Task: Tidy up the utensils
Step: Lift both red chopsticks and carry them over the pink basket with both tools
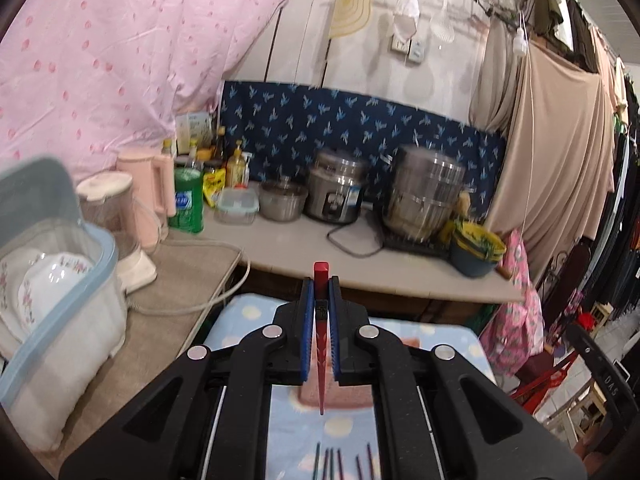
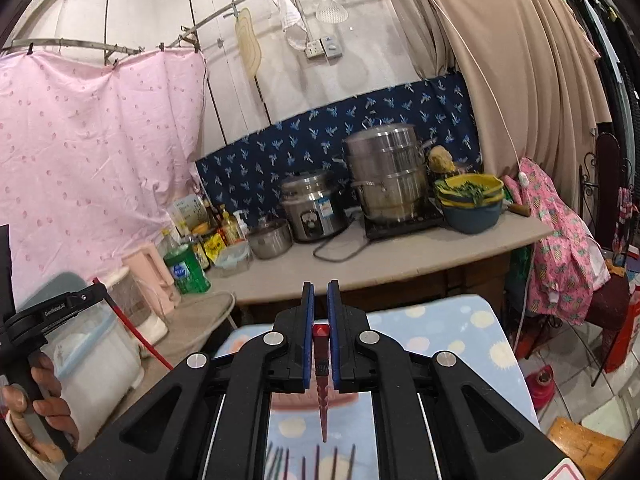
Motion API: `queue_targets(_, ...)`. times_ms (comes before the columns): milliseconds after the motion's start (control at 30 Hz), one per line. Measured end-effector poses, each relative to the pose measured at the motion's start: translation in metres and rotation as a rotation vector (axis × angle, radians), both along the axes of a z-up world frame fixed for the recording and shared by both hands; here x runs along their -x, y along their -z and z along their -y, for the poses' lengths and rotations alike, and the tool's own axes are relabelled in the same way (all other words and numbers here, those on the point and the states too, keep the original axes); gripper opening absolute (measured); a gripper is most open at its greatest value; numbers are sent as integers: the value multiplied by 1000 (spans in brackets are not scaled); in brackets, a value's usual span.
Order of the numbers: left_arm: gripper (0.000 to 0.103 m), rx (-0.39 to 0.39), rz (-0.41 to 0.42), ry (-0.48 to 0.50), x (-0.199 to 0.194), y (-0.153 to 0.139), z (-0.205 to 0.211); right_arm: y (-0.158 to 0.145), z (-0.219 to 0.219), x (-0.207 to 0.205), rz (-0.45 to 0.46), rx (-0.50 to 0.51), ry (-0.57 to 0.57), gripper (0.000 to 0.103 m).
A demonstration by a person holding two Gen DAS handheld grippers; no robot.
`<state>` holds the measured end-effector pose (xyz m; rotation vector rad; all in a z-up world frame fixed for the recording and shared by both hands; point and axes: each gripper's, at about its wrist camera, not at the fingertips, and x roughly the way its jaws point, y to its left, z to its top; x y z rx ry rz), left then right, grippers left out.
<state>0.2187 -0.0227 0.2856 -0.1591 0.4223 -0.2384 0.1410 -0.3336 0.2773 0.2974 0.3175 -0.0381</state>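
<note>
- The left gripper (image 1: 321,288) is clamped on a red chopstick (image 1: 321,276), whose blunt end sticks up past the blue pads (image 1: 307,312) and whose thin tip hangs down between the black arms.
- The right gripper (image 2: 321,292) is likewise closed on a second red chopstick (image 2: 321,332); its blunt end sits low between the pads and its tip points down.
- Both chopsticks are held in the air above a table with a pale blue dotted cloth (image 2: 480,332).
- More chopsticks (image 1: 340,464) lie in a row on that cloth, at the lower edge of each view.
- In the right view, a hand (image 2: 44,396) holds the left gripper's handle, with the red stick slanting from it.
- Left of the table stands a lidded bin (image 1: 60,280) holding flowered dishes.
- Behind is a counter (image 1: 400,264) with a blender (image 1: 116,224), a green bottle (image 1: 186,200), a rice cooker (image 1: 336,192), a steamer pot (image 1: 424,196) and a bowl of greens (image 1: 478,248).
</note>
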Motion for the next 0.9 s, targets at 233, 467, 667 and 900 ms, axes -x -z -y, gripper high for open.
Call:
queue_targets(233,7,22,61,-19,-49,-29,20,-30,-5,-69,33,21,-7,7)
queue_targets(467,7,3,21,-22,-84,-7,36,-28,-4,-124,33,21,-4,7)
queue_targets(667,7,-19,-42,-14,-102,29,41,8,-3,-156,-31,6,-14,7)
queue_targets(900,7,-31,-113,-16,-119,65,41,54,-2,-173,-118,7,-19,7)
